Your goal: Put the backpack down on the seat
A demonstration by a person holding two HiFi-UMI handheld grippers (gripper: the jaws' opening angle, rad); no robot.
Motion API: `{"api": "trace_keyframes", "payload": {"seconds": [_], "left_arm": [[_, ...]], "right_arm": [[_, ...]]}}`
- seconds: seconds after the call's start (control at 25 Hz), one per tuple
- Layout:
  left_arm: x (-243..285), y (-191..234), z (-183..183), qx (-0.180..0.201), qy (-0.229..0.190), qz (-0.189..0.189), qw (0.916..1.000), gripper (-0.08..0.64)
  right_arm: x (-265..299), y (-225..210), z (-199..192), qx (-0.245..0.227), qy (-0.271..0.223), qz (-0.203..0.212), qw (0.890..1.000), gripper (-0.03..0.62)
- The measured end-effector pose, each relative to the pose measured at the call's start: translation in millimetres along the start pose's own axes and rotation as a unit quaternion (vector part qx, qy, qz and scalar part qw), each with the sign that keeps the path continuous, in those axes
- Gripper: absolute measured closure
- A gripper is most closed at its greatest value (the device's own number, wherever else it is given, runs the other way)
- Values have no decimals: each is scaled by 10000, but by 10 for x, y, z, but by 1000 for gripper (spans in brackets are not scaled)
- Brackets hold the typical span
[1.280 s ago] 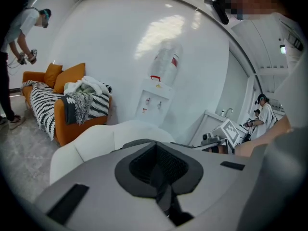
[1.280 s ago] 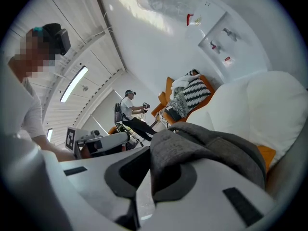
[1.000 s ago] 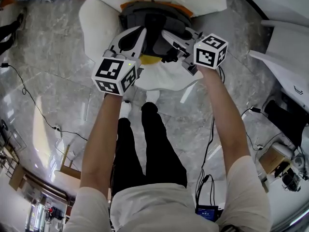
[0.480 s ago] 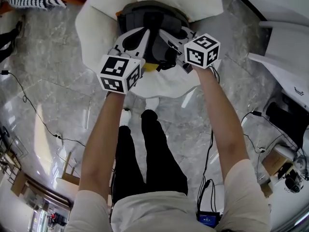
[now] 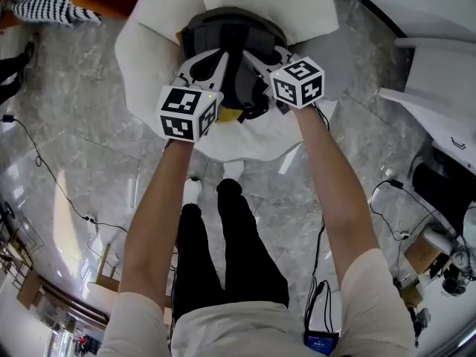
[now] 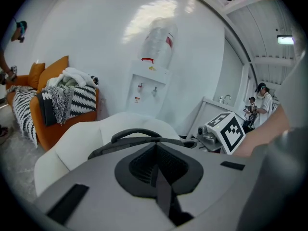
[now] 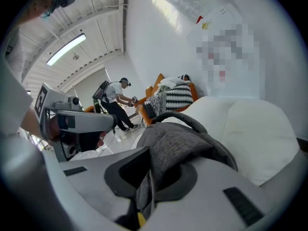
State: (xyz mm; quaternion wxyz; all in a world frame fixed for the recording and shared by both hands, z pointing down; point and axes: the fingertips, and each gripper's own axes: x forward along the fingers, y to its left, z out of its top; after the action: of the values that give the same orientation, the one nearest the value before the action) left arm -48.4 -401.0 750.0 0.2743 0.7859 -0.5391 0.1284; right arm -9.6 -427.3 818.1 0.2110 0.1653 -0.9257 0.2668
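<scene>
far left of the left fingers, an orange sofa (image 6: 37, 134) carries a striped blanket (image 6: 82, 97). beyond the fingertips a water dispenser (image 6: 151, 78) stands against the white wall. the left gripper (image 6: 156, 153) has its fingers closed together, pinching a thin dark strap (image 6: 162, 191) of the backpack (image 5: 234, 32); the strap runs out from between the pads toward the camera. just ahead of the left fingertips lies the backpack's carry handle (image 6: 137, 133), arched upward, and past it the white seat (image 5: 149, 47) with its rounded back. in the head view the backpack lies at the fingertips of both grippers and over the seat cushion, framed by the seat's two arms; whether its base touches the cushion cannot be determined. the right gripper (image 7: 150, 170) has its fingers narrow and clamped on a fold of the backpack's grey fabric, which bulges up and forward out of the fingers. a small yellow tag (image 7: 139, 219) shows low between the pads. the seat back lies ahead and to the right of the right fingers. both grippers point down toward the seat, side by side, each marker cube on the end nearest the person. well behind the fingers, the person's legs (image 5: 238, 236) stand on the marble floor (image 5: 353, 125).
</scene>
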Motion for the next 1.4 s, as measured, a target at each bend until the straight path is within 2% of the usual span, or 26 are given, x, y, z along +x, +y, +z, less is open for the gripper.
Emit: {"api": "trace_keyframes", "payload": {"seconds": [0.24, 0.44, 0.76, 1.4], "left_arm": [[100, 40, -27, 66, 65, -60, 9999, 545], [164, 73, -11, -10, 55, -22, 10000, 545], [233, 221, -16, 150, 140, 58, 9998, 545], [123, 181, -57, 138, 146, 135, 9997, 545]], "right_arm": [[95, -156, -8, -238, 104, -278, 9993, 548], [116, -307, -57, -262, 199, -473, 9983, 548], [193, -483, -92, -329, 357, -692, 9964, 548], [89, -482, -150, -294, 331, -867, 9952, 524]]}}
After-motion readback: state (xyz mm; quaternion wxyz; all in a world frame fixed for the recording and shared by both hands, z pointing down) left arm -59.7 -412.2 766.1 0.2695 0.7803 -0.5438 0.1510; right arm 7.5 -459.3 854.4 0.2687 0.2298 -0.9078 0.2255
